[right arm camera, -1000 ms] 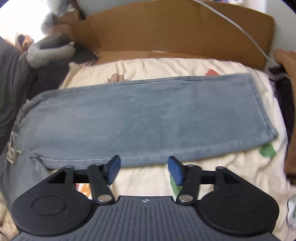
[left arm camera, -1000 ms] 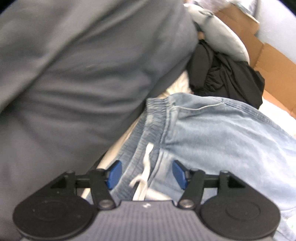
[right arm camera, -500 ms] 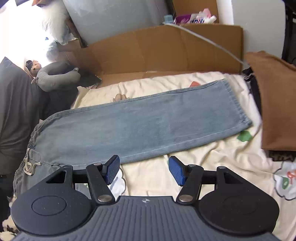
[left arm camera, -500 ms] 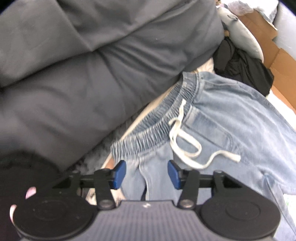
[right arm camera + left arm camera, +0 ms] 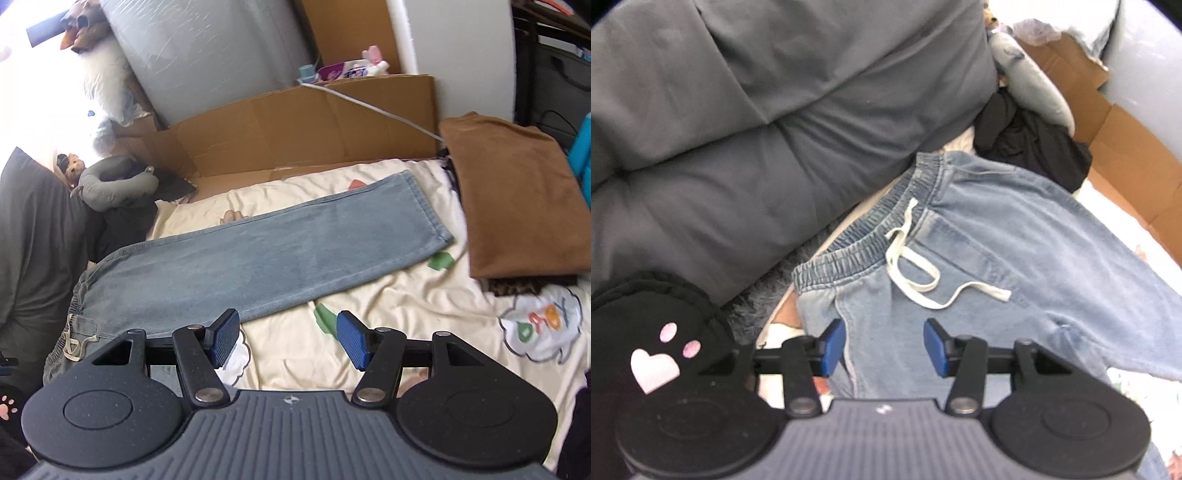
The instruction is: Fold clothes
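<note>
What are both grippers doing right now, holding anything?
Left gripper: jaws open, nothing held, above the jeans near the waistband.
Right gripper: jaws open, nothing held, above the bedsheet.

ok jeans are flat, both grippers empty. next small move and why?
Probably bring the right gripper down onto the hem of the jeans to fold toward the waistband. The jeans lie legs stacked, full length on the sheet, and both grippers hang open above them.
</note>
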{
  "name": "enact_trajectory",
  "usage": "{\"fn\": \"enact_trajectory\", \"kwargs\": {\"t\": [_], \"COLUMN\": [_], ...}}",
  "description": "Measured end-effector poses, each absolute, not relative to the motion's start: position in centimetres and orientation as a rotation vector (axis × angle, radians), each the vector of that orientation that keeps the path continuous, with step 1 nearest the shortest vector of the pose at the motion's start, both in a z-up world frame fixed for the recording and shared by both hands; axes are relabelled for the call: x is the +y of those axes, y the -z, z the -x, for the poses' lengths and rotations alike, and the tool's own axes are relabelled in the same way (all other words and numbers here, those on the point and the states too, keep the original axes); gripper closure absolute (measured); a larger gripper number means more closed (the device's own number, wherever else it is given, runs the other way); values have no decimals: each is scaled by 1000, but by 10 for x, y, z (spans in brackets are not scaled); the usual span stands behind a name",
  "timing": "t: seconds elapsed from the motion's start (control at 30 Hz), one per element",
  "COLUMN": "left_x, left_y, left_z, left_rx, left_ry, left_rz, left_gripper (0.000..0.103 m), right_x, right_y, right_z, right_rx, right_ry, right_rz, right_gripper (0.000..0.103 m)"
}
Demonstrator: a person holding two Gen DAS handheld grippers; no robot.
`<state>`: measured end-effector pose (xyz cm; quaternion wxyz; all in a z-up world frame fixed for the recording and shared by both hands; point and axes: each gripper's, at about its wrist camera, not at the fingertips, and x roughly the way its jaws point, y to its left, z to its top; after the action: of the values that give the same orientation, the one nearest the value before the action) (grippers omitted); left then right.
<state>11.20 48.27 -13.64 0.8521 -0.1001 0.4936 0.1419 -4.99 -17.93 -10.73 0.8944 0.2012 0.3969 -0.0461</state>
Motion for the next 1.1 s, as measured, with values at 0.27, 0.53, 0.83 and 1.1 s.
{"fn": "enact_trajectory", "kwargs": {"t": [0.27, 0.53, 0.83, 1.1], "left_x": [453, 416, 383, 360], "left_y": [102, 94, 103, 111], "left_z": [-108, -98, -85, -73], "left_rx": [1046, 1056, 1093, 1122], "left_ry": [-247, -165, -142, -131], "left_rz": [170, 128, 102, 68], "left_gripper": [53, 43, 36, 14], "right_x": [-182, -175, -166, -171], "right_y": [93, 90, 114, 137], "right_z": [84, 111, 127, 148], "right_rx": [845, 872, 953, 1021], "right_ry": [111, 139, 159, 185], "right_rz": [-412, -404, -428, -422], "right_gripper": [38, 31, 24, 0]}}
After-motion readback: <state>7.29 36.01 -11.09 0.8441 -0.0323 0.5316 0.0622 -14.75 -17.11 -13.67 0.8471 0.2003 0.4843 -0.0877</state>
